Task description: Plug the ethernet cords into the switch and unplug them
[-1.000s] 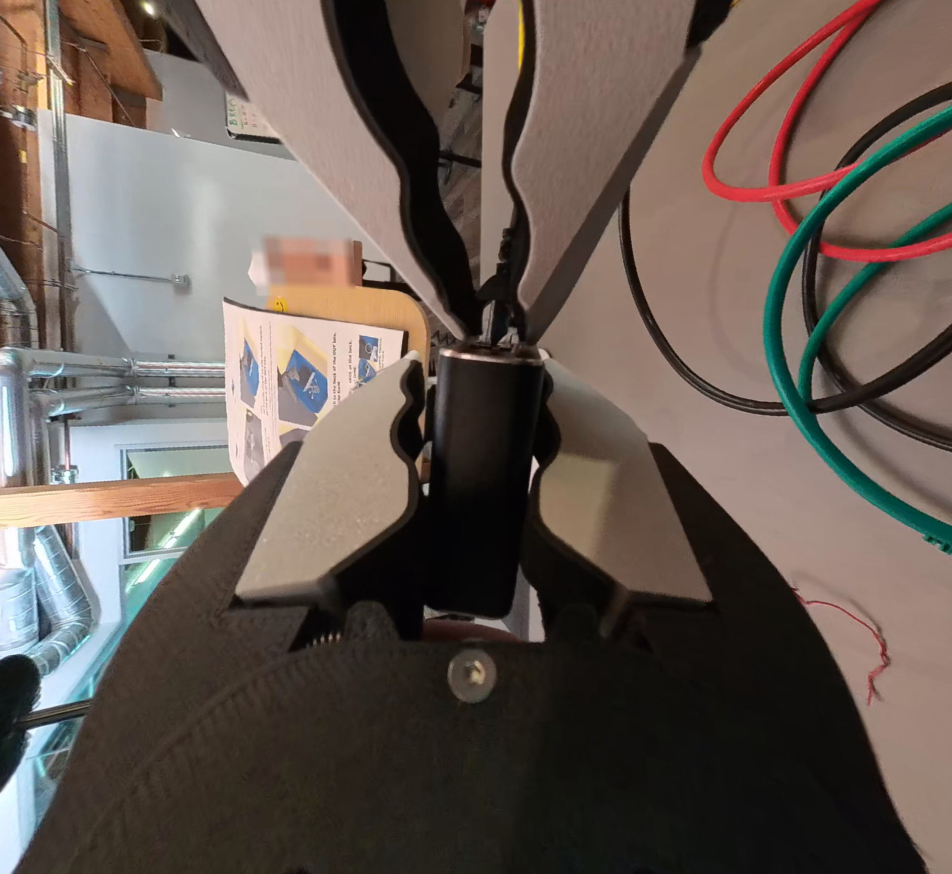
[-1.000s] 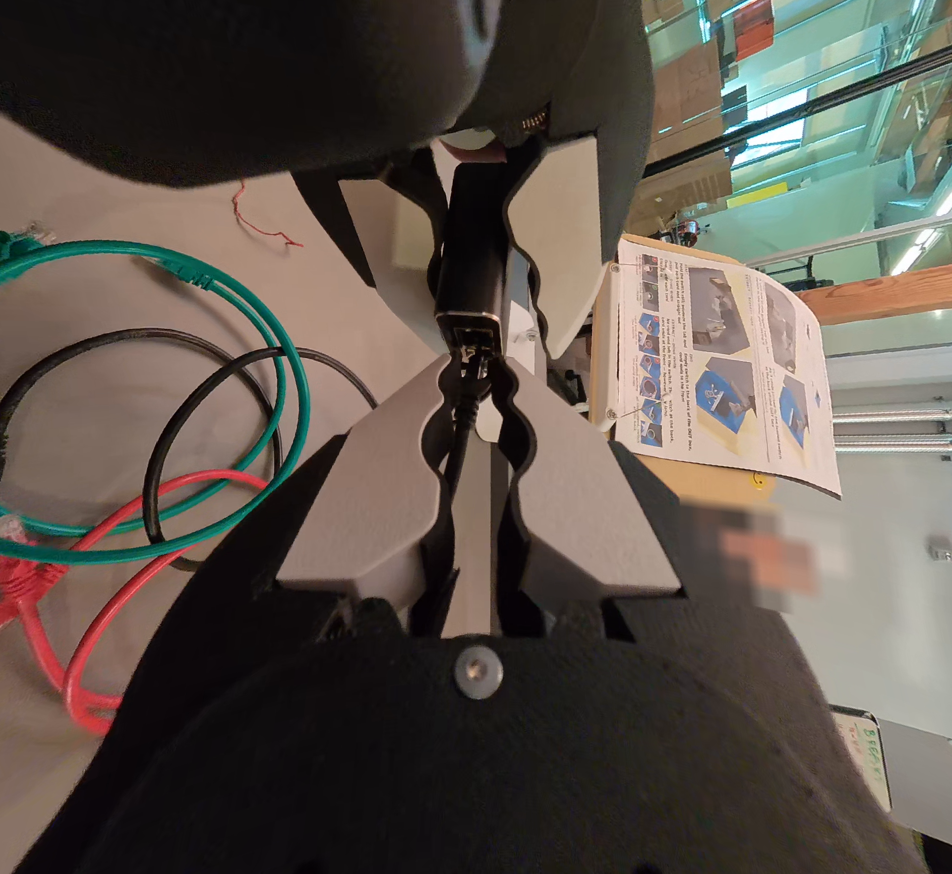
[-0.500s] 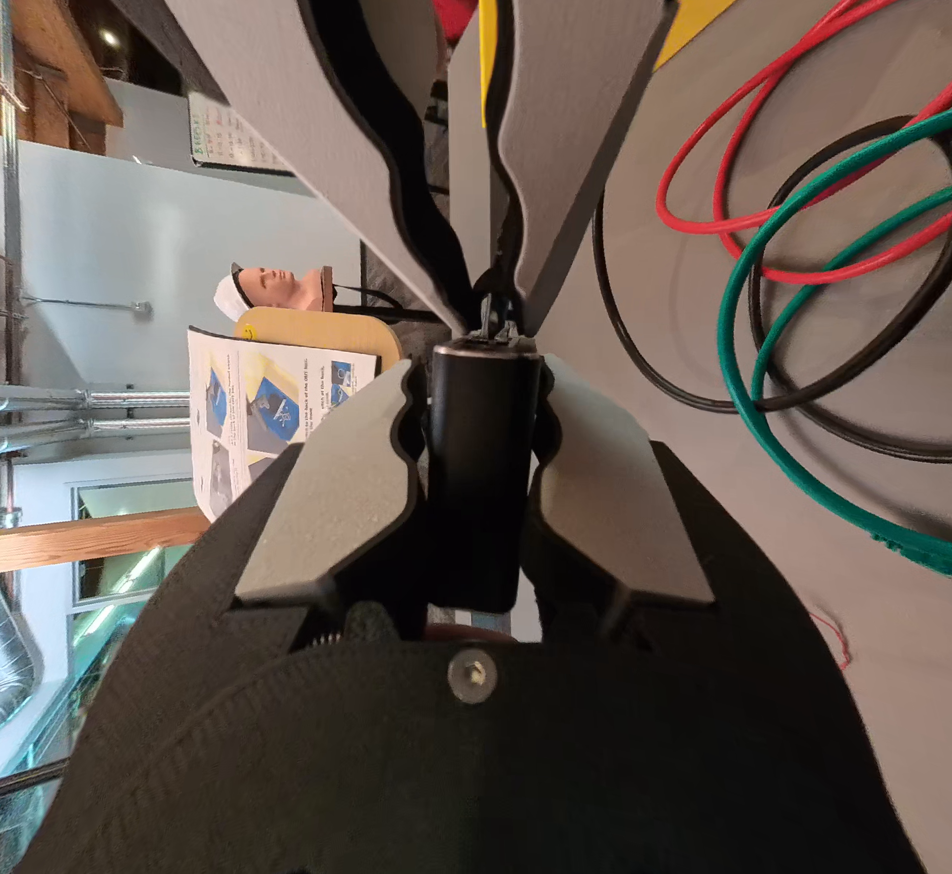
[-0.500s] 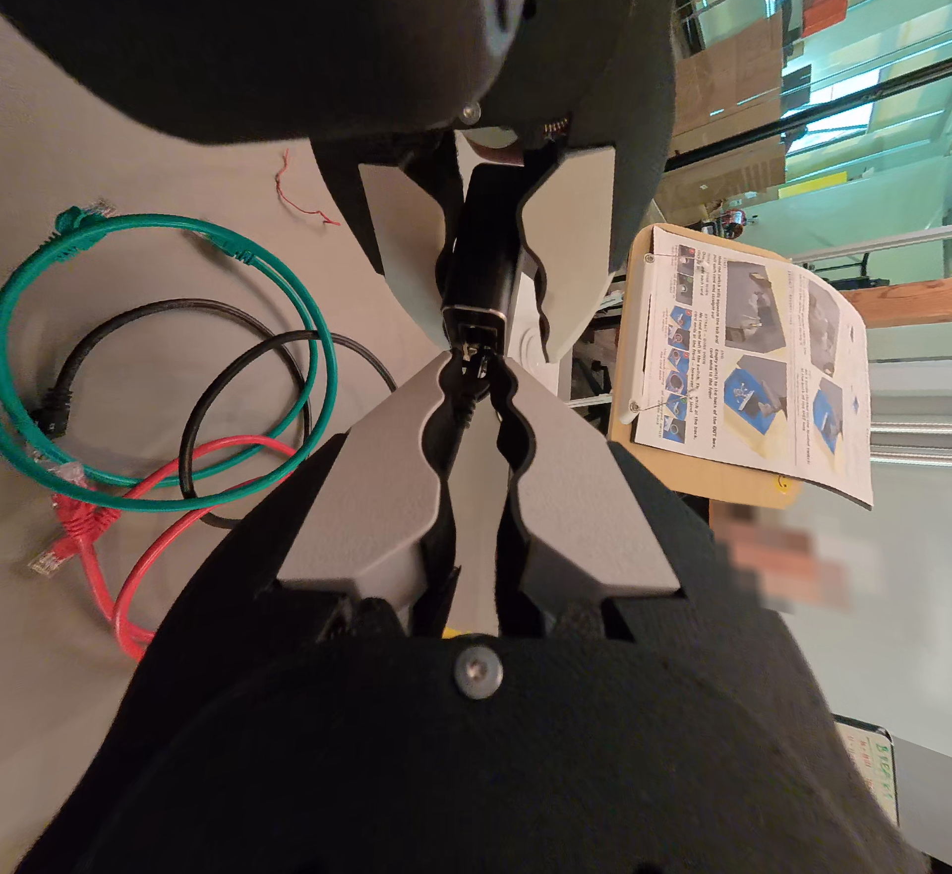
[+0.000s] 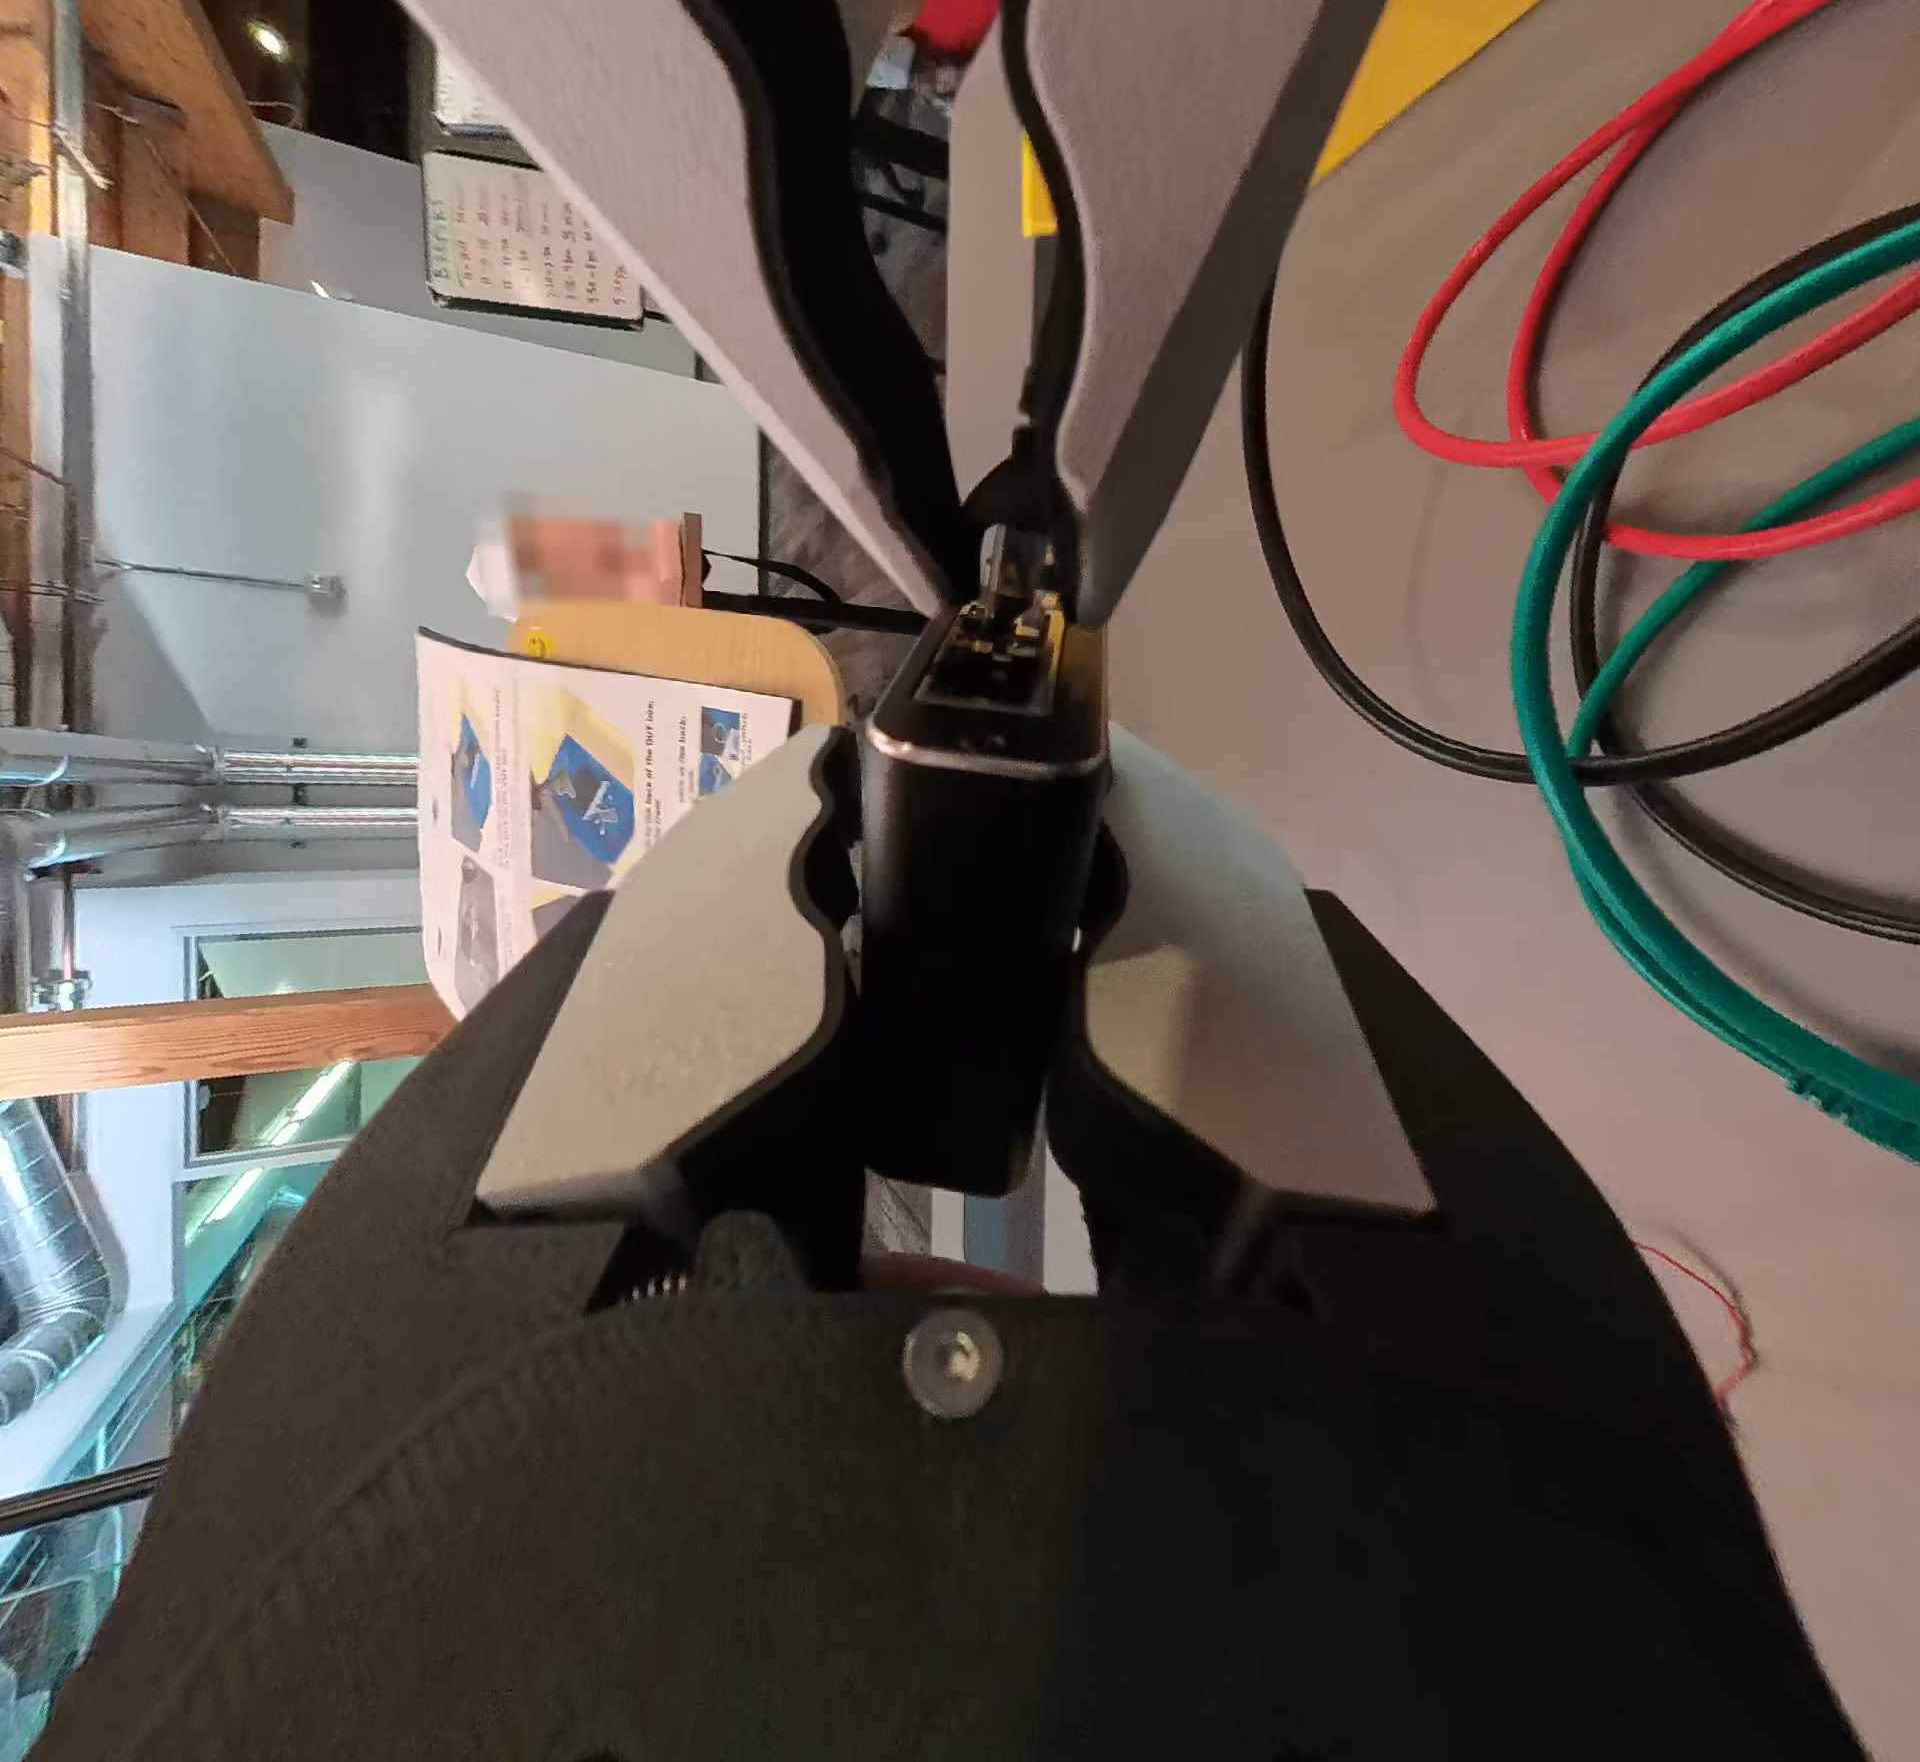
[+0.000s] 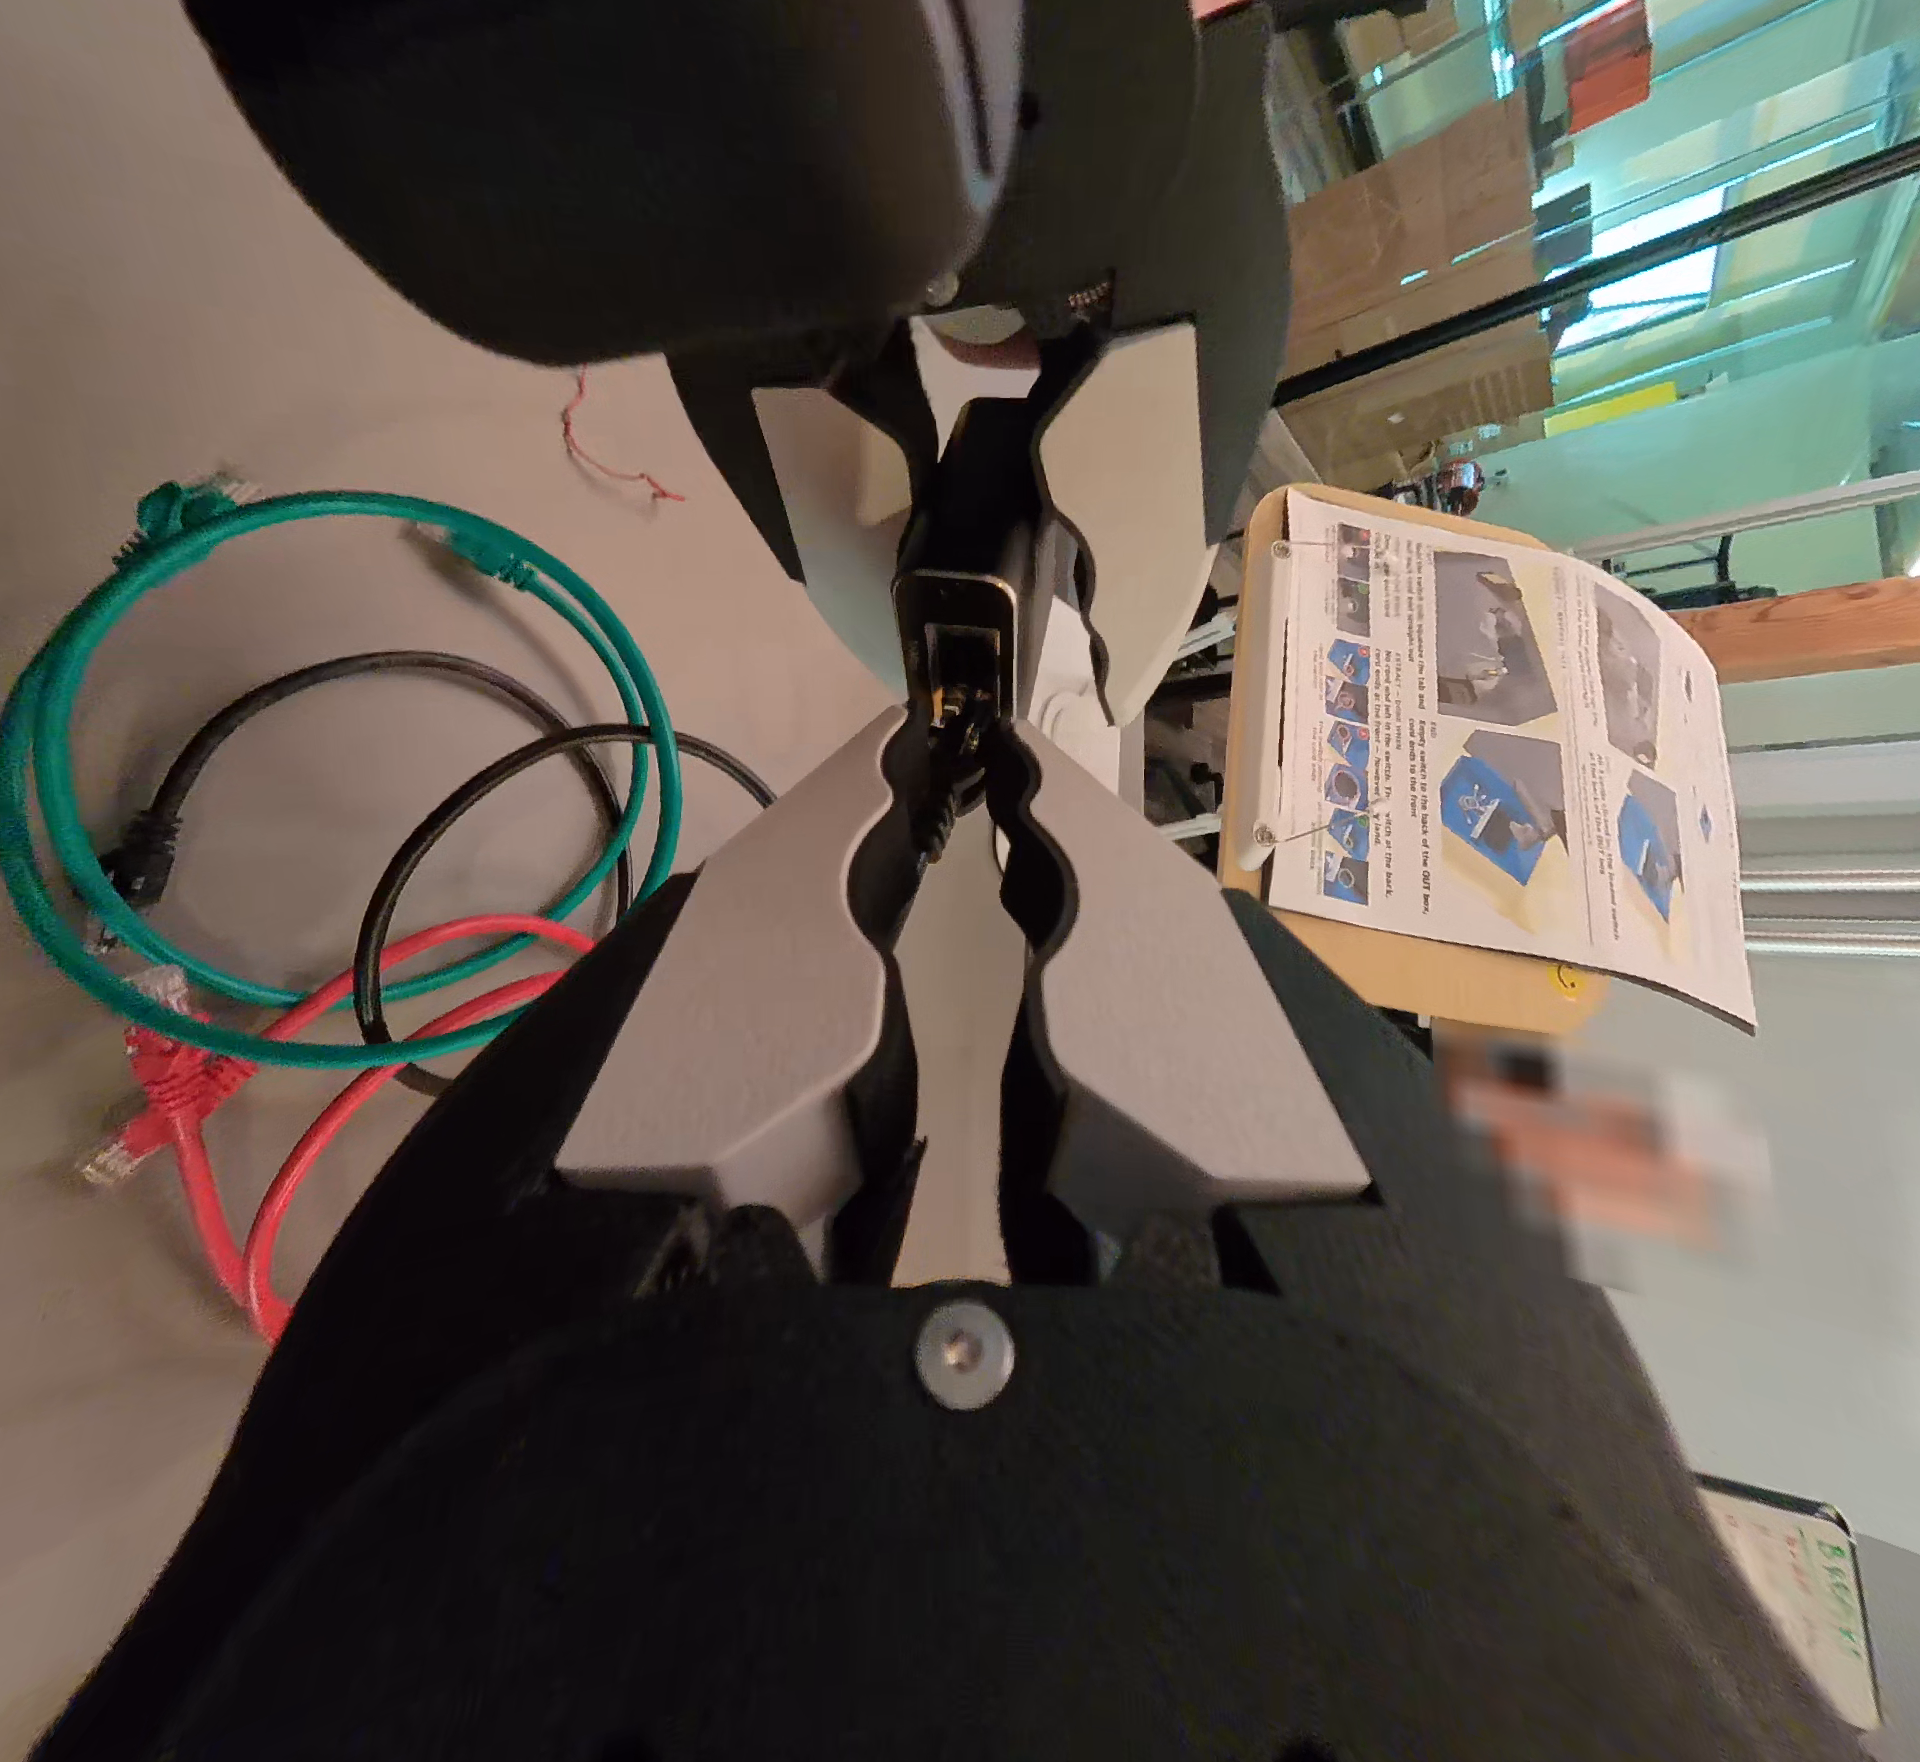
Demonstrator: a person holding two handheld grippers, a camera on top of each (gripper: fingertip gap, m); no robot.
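Now my left tool (image 5: 977, 777) clamps the switch (image 5: 971, 933), while my right tool (image 6: 961, 756) pinches the black cord's plug (image 6: 961, 725) at its port.

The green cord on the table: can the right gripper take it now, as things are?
Probably not. The right gripper is shut on the black cord at the switch held by the left gripper. The green cord lies free beside; nothing covers it.
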